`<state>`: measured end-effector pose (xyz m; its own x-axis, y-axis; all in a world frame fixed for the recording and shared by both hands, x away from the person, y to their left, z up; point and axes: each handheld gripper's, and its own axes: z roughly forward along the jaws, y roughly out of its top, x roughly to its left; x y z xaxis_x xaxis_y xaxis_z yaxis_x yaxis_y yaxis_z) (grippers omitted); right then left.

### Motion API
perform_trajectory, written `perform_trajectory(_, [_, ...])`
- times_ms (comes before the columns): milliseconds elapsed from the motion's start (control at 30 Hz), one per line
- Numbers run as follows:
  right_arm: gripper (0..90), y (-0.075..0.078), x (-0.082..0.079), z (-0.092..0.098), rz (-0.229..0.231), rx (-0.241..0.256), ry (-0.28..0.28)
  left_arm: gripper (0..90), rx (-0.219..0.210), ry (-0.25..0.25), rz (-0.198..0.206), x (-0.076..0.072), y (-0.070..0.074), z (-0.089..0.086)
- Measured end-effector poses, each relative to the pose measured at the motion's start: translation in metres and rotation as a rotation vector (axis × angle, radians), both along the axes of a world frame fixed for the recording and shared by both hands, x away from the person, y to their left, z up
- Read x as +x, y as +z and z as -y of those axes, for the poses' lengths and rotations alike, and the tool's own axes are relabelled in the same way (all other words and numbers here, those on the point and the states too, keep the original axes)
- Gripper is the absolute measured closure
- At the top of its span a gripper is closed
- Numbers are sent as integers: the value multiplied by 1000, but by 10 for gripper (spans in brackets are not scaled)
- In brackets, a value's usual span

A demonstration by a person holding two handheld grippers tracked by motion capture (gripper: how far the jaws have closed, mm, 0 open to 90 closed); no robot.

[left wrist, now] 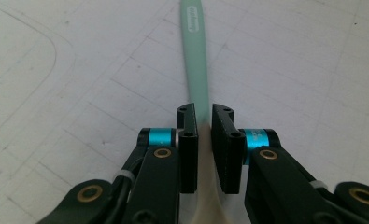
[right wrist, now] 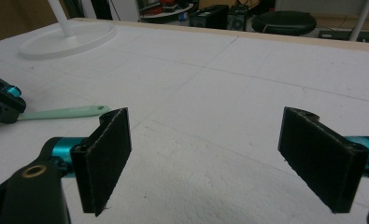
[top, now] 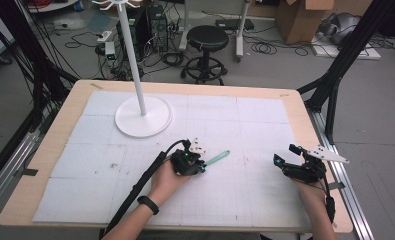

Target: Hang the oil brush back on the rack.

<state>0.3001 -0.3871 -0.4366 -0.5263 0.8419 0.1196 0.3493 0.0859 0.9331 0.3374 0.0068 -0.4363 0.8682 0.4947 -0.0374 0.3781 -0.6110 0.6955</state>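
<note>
My left gripper (left wrist: 203, 123) is clamped on the spoon (left wrist: 195, 56), probably at its neck, handle pointing to 2 o'clock low over the desk (top: 265, 115). My right gripper (right wrist: 219, 158) idles at 3 o'clock, jaws apart, clear for handover.

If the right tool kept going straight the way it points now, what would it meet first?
Probably nothing on the mat: the right tool, jaws wide open, faces bare white mat. The mint utensil and white stand base lie off to its left.
</note>
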Motion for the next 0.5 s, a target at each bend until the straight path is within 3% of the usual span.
perform_trajectory(233, [166, 0, 0, 0, 4, -3, 2, 821, -13, 11, -10, 1, 0, -1])
perform_trajectory(400, [166, -1, 1, 0, -2, -2, 2, 822, -2, 7, 25, -1, 1, 0])
perform_trajectory(500, [166, -1, 1, 0, -1, -2, 2, 822, -15, 4, 26, -1, 2, -1])
